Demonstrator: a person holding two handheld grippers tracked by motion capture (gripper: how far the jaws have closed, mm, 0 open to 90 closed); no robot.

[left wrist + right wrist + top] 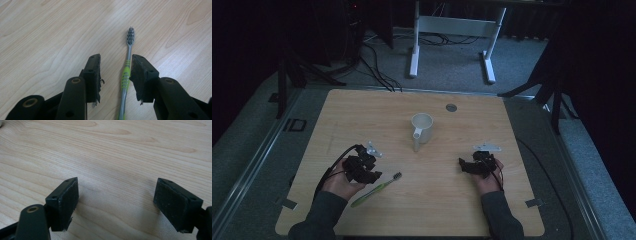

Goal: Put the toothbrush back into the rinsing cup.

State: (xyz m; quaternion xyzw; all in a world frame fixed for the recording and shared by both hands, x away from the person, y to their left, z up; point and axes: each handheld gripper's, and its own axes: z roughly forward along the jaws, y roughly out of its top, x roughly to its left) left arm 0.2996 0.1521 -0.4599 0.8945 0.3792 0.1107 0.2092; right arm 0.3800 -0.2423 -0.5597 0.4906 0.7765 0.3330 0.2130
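Toothbrush: the green-and-grey toothbrush (125, 78) lies flat on the wooden table (437, 200), near the front-left part, bristles pointing toward the middle.
Left tongs: my left tongs (115, 72) are spread, one jaw on each side of the handle's green grip; the handle runs nearer the right-hand jaw, and I cannot tell whether it touches it.
Step in hand: as I judge it, I am lining up to pick the toothbrush up; it is not yet pinched.
Next move: I would settle down onto the grip, then press the jaws together evenly so the thin handle does not roll or skid on the smooth wood.
Right tongs: my right tongs (116, 202) are spread wide over bare wood, holding nothing, well apart from the toothbrush.
Mug: a white mug (422, 128) stands upright near the table's middle, mouth open, handle toward me; a likely place for the toothbrush.
Open room: bare table lies between toothbrush and mug, so the path looks free.
Edges: the toothbrush's tail end lies near the front edge; the left edge is well off.
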